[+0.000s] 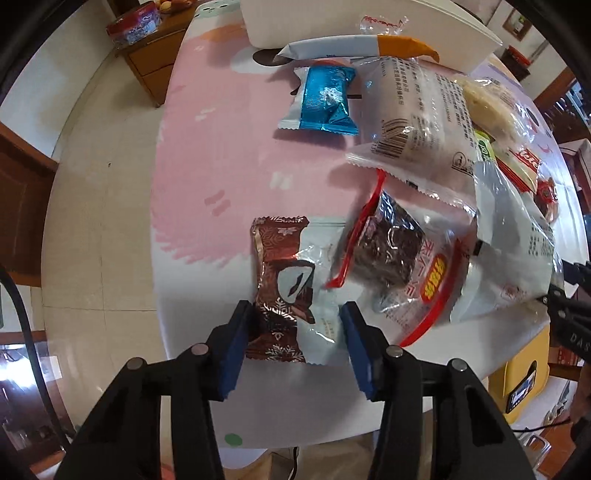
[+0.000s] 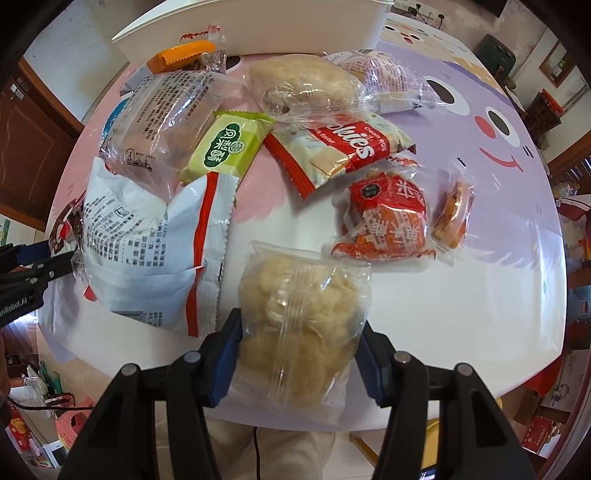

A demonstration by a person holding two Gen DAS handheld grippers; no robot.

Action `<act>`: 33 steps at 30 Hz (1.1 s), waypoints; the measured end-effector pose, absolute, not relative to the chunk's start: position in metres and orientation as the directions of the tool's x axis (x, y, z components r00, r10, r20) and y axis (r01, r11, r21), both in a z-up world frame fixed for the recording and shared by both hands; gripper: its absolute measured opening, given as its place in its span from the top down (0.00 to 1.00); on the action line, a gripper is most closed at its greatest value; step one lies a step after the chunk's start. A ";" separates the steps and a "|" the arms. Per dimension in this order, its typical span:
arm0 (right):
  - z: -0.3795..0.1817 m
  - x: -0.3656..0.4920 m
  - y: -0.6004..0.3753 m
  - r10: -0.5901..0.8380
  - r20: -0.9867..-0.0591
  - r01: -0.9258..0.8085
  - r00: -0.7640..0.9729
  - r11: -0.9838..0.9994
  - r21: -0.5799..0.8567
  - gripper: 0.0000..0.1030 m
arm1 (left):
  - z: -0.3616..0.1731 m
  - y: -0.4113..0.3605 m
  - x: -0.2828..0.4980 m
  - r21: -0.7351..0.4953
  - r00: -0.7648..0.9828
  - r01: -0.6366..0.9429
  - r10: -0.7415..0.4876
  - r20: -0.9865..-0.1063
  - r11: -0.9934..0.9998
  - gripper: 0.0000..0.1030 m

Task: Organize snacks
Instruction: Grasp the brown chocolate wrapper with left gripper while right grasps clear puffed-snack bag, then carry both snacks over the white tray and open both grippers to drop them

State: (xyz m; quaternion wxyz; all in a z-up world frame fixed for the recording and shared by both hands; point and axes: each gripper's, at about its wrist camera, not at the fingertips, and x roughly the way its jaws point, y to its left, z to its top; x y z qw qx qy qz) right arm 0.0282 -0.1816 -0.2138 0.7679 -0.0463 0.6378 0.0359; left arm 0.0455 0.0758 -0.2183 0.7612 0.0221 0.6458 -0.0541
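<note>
Red "cream egg" cookies pack (image 2: 347,155) beside green wrapper (image 2: 225,147).

Left gripper (image 1: 295,325) reaches forward, blue pads pressing a packet's sides; right gripper (image 2: 299,339) likewise, jaws clamped around its packet.

Around one white box (image 2: 258,33), the table (image 2: 498,240) holds about thirteen snack packets: two clear bags of pale puffs (image 2: 301,325), four clear-wrapped cakes (image 2: 162,122), seven printed packets (image 2: 225,147). Two grippers (image 2: 299,354).
</note>
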 end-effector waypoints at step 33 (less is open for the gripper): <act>-0.013 0.132 -0.168 0.000 -0.843 -0.055 0.537 0.998 -0.035 0.57 | -0.004 0.057 0.135 -0.215 0.520 0.205 -0.292 -0.803 0.955 0.73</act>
